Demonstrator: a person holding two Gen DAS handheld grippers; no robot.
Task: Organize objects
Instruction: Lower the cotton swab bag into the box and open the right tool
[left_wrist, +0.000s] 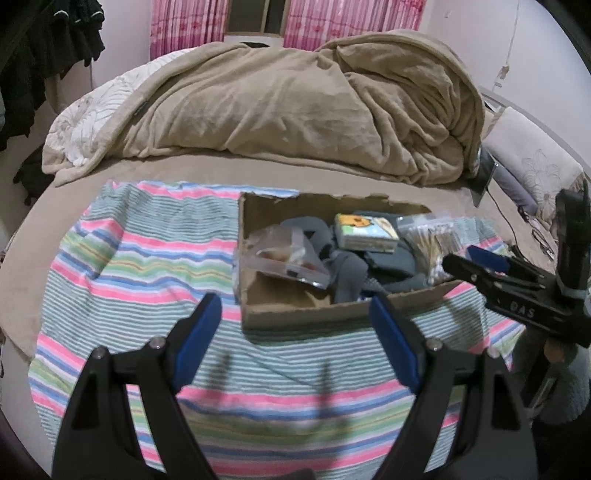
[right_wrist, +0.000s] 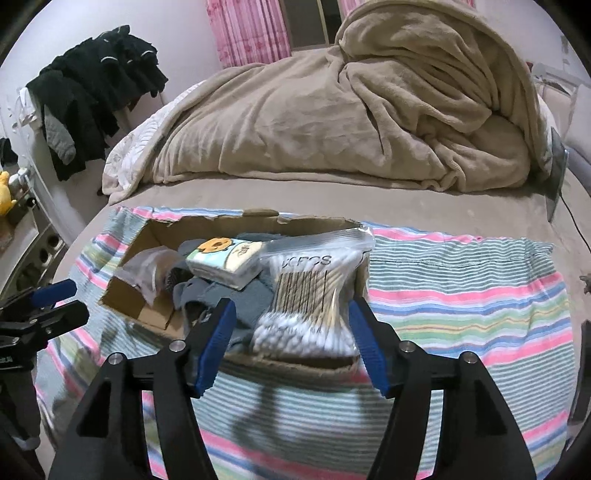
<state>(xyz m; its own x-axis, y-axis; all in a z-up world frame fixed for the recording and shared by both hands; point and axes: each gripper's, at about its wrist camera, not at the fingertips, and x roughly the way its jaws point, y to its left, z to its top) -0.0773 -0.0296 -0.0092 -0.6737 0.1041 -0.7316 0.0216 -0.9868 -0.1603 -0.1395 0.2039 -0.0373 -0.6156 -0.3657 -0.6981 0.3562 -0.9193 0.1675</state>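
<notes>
A shallow cardboard box (left_wrist: 295, 317) (right_wrist: 122, 295) sits on a striped cloth on the bed. In it lie a clear bag of cotton swabs (left_wrist: 432, 240) (right_wrist: 314, 291), a tissue pack with a cartoon print (left_wrist: 365, 230) (right_wrist: 225, 262), grey cloth (left_wrist: 351, 269) (right_wrist: 243, 299) and a clear plastic packet (left_wrist: 288, 251) (right_wrist: 147, 269). My left gripper (left_wrist: 295, 314) is open and empty, just before the box's near wall. My right gripper (right_wrist: 291, 321) is open at the box's near edge, its fingers either side of the swab bag, not closed on it. It also shows in the left wrist view (left_wrist: 491, 273).
The striped cloth (left_wrist: 147, 258) (right_wrist: 461, 295) covers the near part of the bed. A heaped beige blanket (left_wrist: 295, 110) (right_wrist: 351, 110) lies behind the box. Dark clothes (right_wrist: 92, 92) hang at the left. A cable and a tablet-like device (left_wrist: 484, 177) lie at the right.
</notes>
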